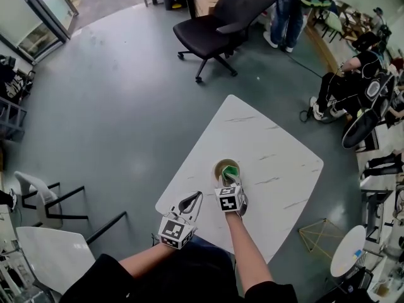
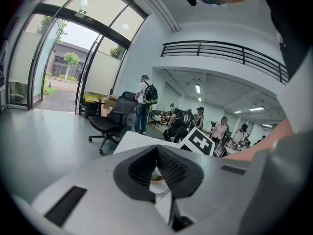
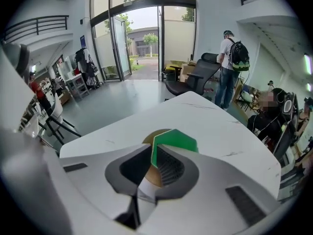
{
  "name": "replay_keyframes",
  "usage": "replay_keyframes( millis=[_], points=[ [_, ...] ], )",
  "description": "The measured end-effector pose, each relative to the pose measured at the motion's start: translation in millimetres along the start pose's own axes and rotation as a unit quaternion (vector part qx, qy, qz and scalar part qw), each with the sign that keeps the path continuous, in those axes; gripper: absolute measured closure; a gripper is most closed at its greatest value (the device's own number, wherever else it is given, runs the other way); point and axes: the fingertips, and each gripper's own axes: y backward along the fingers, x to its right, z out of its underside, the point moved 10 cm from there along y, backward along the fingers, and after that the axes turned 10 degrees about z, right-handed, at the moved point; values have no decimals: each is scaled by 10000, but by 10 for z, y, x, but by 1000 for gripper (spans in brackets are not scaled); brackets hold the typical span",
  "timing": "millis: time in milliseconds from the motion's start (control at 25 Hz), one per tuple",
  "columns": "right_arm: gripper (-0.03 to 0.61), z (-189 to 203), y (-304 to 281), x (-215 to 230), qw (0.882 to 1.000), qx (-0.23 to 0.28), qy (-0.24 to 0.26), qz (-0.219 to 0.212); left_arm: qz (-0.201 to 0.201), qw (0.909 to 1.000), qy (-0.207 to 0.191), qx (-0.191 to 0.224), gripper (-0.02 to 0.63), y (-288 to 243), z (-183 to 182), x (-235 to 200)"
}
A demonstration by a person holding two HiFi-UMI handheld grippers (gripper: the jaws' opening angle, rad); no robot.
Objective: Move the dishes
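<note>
My right gripper (image 1: 229, 177) is shut on the rim of a small green dish (image 1: 231, 171), held over a round tan dish (image 1: 222, 165) on the white marble table (image 1: 265, 150). In the right gripper view the green dish (image 3: 175, 142) stands on edge between the jaws of the right gripper (image 3: 153, 154), with the tan dish (image 3: 155, 134) just behind and under it. My left gripper (image 1: 196, 196) hovers at the table's near left edge. Its jaws meet at the tips and hold nothing, as the left gripper (image 2: 157, 152) shows in its own view.
A black office chair (image 1: 214, 27) stands beyond the table's far end, a person (image 1: 287, 11) behind it. Seated people (image 1: 353, 74) are to the right. A white chair (image 1: 38, 197) and another white tabletop (image 1: 53, 254) are at the left. A wire stand (image 1: 319, 238) sits by the table's right side.
</note>
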Motion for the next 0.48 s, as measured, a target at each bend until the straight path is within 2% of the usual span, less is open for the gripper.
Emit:
replay_keyframes(
  millis=[160,280,480],
  points=[
    [541,2,29,1,9998,3,210,-30,-6,10000,8,40,597,58,-3,30],
    [543,25,106,-7,9998,18,178,35,-9,10000,21,77,597,145,4,65],
    [543,-69,409,-66,9984,272,389,313,99,9998,-20,173,597,304,-28,154]
  ],
)
